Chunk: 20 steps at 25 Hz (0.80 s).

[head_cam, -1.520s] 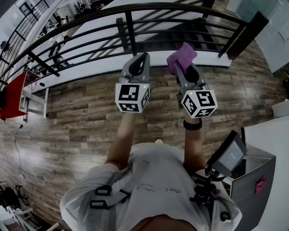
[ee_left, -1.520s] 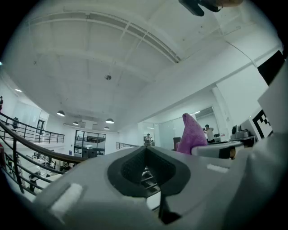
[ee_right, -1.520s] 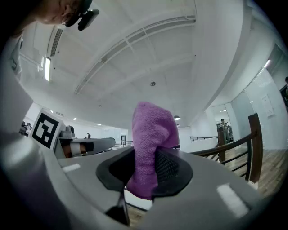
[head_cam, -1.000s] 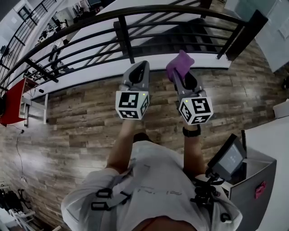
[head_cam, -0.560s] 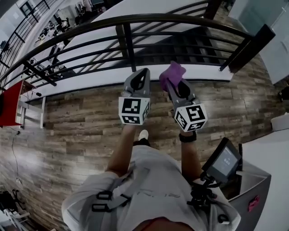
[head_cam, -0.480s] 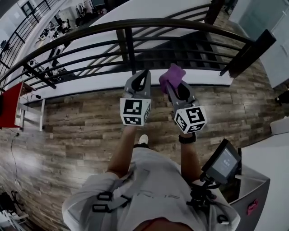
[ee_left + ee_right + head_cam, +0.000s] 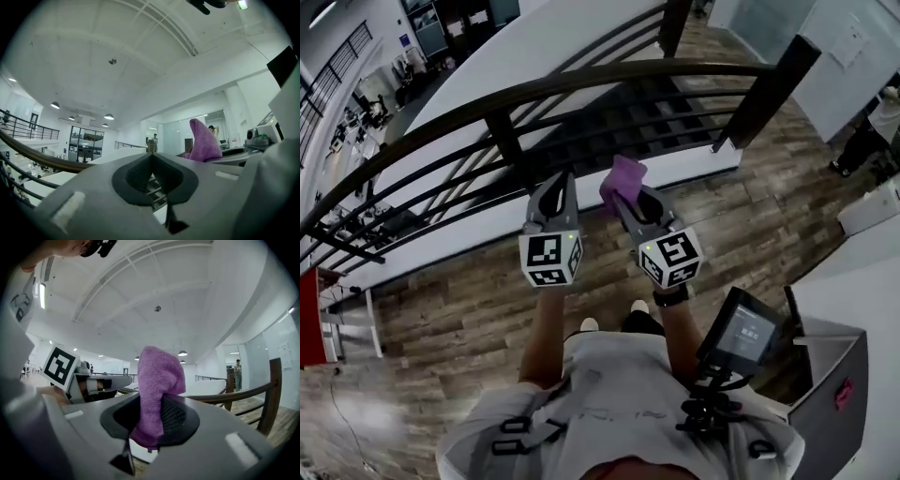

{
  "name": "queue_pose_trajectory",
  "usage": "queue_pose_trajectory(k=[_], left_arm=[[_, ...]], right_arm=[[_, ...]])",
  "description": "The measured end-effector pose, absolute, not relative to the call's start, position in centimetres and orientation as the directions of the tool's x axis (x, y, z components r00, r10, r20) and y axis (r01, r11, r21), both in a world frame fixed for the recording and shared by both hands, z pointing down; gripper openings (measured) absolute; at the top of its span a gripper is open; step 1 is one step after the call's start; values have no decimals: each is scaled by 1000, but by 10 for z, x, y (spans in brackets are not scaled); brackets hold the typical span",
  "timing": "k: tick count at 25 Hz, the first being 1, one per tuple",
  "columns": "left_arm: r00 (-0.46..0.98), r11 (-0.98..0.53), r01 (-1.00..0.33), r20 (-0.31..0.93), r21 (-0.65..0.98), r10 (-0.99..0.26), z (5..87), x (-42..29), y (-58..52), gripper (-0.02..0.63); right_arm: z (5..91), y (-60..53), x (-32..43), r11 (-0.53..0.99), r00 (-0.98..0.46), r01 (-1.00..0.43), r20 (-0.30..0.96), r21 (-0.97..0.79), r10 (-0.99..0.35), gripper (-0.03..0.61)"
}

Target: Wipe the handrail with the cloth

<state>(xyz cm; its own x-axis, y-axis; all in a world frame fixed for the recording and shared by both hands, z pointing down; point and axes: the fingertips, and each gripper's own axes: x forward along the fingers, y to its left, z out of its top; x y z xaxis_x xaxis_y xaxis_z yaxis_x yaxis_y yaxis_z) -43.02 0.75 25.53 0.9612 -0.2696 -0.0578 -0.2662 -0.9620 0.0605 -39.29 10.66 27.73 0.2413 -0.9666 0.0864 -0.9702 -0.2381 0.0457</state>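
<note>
A dark curved handrail [image 7: 581, 82] runs across the head view above several black bars, just beyond both grippers. My right gripper [image 7: 625, 194] is shut on a purple cloth [image 7: 622, 175], which sticks up past its fingertips a little short of the rail. The right gripper view shows the cloth [image 7: 159, 376] pinched between the jaws of that gripper [image 7: 157, 404], with the handrail [image 7: 234, 394] ahead on the right. My left gripper [image 7: 554, 183] is held beside it, shut and empty. In the left gripper view its jaws [image 7: 152, 157] meet, with the cloth [image 7: 204, 140] to the right and the handrail [image 7: 42, 161] on the left.
Stairs [image 7: 656, 112] drop away behind the railing. A thick dark post [image 7: 766, 94] ends the rail at the right. Wood plank floor [image 7: 441, 281] lies underfoot. A small screen [image 7: 741, 330] hangs at the person's chest, and a grey box [image 7: 834, 375] stands at the lower right.
The person has stepped closer to the railing, and both grippers have moved forward toward the handrail together. The cloth stays gripped in the right gripper.
</note>
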Motion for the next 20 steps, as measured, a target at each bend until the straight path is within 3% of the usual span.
queue_pose_trajectory(k=[10, 16, 20], left_arm=[[977, -985, -157, -136, 74, -166, 244, -246, 33, 0], [967, -978, -183, -162, 100, -197, 231, -176, 18, 0], [966, -974, -217, -132, 70, -224, 243, -148, 7, -2]], right_arm=[[266, 129, -215, -333, 339, -936, 39, 113, -940, 100], [250, 137, -137, -362, 370, -916, 12, 172, -929, 98], [269, 119, -98, -299, 313, -938, 53, 174, -948, 99]])
